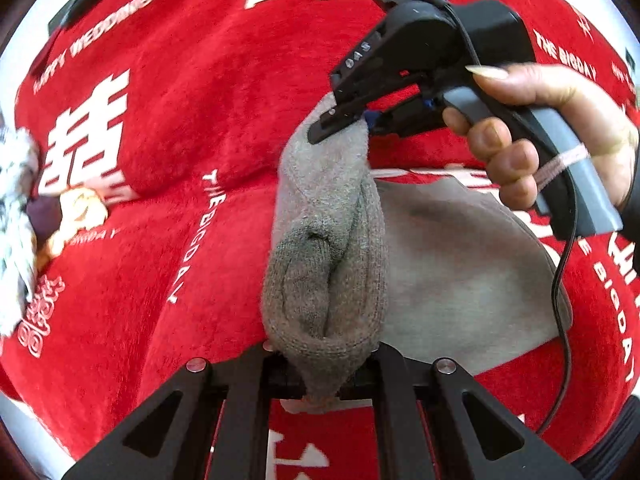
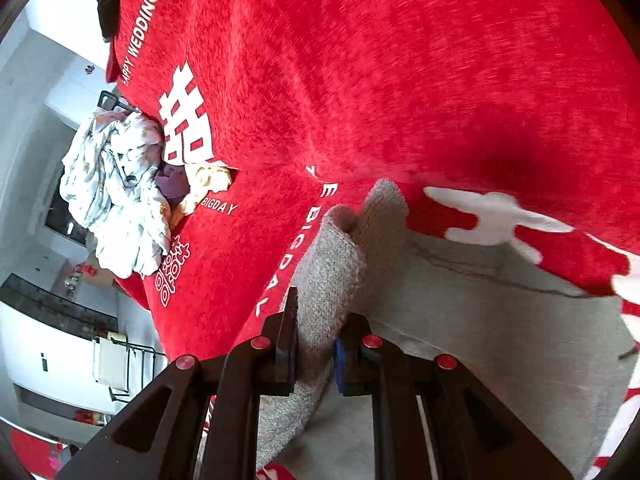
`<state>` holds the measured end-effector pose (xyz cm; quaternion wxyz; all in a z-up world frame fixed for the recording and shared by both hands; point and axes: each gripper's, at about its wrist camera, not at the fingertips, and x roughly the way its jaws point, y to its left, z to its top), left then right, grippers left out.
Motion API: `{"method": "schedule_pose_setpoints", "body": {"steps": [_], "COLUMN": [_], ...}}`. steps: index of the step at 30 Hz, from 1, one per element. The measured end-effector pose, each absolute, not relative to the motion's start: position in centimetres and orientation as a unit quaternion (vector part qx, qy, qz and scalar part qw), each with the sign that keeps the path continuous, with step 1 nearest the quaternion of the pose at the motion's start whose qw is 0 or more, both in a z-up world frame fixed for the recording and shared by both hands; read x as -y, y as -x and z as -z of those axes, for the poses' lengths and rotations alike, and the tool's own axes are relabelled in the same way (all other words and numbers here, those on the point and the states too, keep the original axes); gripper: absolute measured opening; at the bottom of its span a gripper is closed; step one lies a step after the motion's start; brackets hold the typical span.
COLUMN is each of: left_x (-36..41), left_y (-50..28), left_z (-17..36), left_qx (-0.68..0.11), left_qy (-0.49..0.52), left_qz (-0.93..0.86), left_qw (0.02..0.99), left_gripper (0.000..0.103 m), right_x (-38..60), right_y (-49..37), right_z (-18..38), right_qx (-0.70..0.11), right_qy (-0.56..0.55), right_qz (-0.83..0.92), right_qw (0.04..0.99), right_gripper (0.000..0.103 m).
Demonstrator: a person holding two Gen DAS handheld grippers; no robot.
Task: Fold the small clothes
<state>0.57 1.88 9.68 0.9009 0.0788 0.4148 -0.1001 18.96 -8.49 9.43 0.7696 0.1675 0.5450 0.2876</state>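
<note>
A grey knitted garment [image 1: 328,240] lies partly on a red blanket [image 1: 180,120], with one edge lifted into a raised ridge between the two grippers. My left gripper [image 1: 320,360] is shut on the near end of that ridge, and bunched knit fills the gap between its fingers. A hand holds my right gripper [image 1: 344,120] above the far end, shut on the cloth there. In the right wrist view, the right gripper [image 2: 314,344] pinches a rolled fold of the grey garment [image 2: 460,320] between its blue pads. The rest spreads flat to the right.
A pile of crumpled pale and purple clothes [image 2: 116,200] sits at the blanket's left edge, also seen as a clothes pile [image 1: 16,220]. The red blanket [image 2: 360,80] with white lettering covers the whole surface. Beyond its edge are a folding rack [image 2: 116,364] and the floor. A black cable [image 1: 564,320] hangs from the right gripper.
</note>
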Motion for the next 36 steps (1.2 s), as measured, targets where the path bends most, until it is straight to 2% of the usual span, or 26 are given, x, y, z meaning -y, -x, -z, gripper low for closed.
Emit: {"method": "schedule_pose_setpoints", "body": {"steps": [15, 25, 36], "left_x": [8.7, 15.4, 19.1], "left_y": [0.2, 1.3, 1.4], "left_z": [-10.4, -9.0, -7.2], "left_qx": [-0.433, -0.442, -0.455], "left_qy": [-0.138, -0.183, -0.219], "left_qz": [0.133, 0.155, 0.164], "left_qw": [0.881, 0.865, 0.847], "left_gripper": [0.009, 0.009, 0.009], "right_x": [18.2, 24.8, 28.5], "right_y": [-17.4, -15.9, -15.1], "right_z": [-10.3, -8.4, -6.6], "right_qx": [-0.523, -0.519, -0.516], "right_qy": [-0.172, -0.199, -0.223], "right_qz": [-0.294, -0.273, -0.263], "right_qw": [0.781, 0.785, 0.784], "right_gripper": [0.014, 0.014, 0.014]}}
